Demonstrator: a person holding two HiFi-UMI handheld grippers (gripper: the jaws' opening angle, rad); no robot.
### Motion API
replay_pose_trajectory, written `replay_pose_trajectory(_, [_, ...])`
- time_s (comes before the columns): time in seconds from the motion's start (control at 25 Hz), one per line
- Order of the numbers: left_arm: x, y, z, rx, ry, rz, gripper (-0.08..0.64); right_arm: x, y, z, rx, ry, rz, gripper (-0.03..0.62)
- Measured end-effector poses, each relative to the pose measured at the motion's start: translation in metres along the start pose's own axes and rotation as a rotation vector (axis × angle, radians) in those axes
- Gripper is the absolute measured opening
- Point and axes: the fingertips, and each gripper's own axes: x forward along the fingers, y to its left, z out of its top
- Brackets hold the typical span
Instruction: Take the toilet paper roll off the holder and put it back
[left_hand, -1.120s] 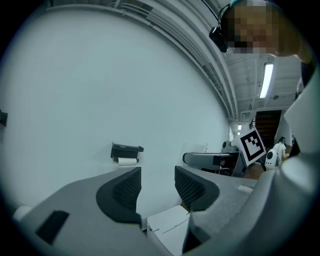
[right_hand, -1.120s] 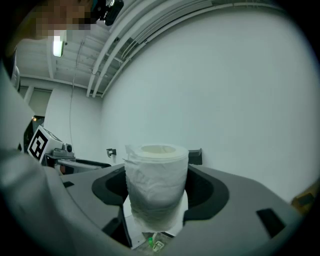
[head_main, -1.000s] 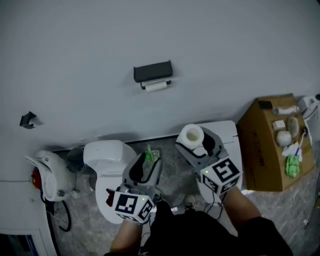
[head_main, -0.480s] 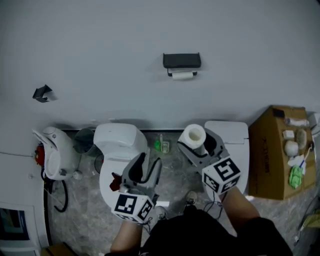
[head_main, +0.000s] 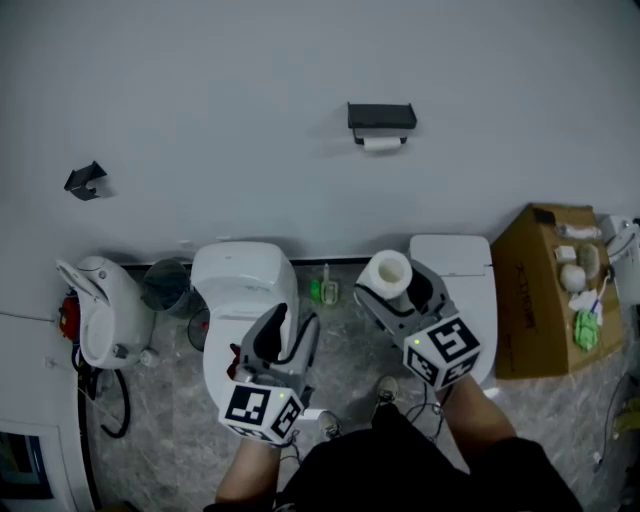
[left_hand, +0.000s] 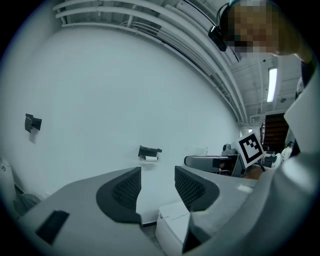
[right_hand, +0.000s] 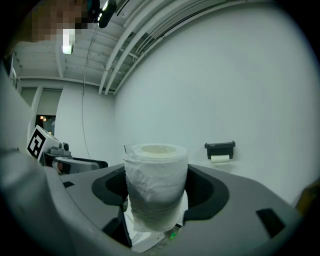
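Observation:
A white toilet paper roll (head_main: 388, 271) stands upright between the jaws of my right gripper (head_main: 396, 282), which is shut on it. In the right gripper view the roll (right_hand: 156, 182) fills the gap in that gripper (right_hand: 156, 196). The black wall holder (head_main: 381, 116) hangs far ahead with a small white roll (head_main: 380, 143) under it. It also shows in the right gripper view (right_hand: 219, 147) and the left gripper view (left_hand: 148, 150). My left gripper (head_main: 292, 326) is open, with nothing in its gap (left_hand: 157, 187), level with the right one and to its left.
A white toilet (head_main: 240, 290) is below the left gripper and a second white unit (head_main: 455, 262) below the right. A cardboard box (head_main: 540, 300) of small items stands at the right. A bin (head_main: 165, 285), a green bottle (head_main: 318, 291) and a wall hook (head_main: 85, 180) are on the left.
The view has shifted: the holder has moved right and up in the picture and looks smaller. Both grippers travelled with the person; the roll stays in the right one.

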Motion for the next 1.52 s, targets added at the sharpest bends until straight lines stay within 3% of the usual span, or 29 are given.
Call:
replay_pose_trajectory(0.44, [-0.052,-0.006,-0.01,-0.009,0.013,-0.156,0.198,-0.044,0.055,-0.013,0.011,0.013,-0.158,0.308])
replay_pose_trajectory(0.8, [-0.062,-0.048,-0.017,-0.016,0.016,-0.233,0.198,-0.098,0.056,-0.014,0.0,0.017,-0.235,0.308])
replay_pose_trajectory(1.52, [-0.035,-0.175,-0.021,0.044,0.01,-0.099,0.198,-0.195,-0.014,-0.014,0.032,-0.044,-0.083,0.308])
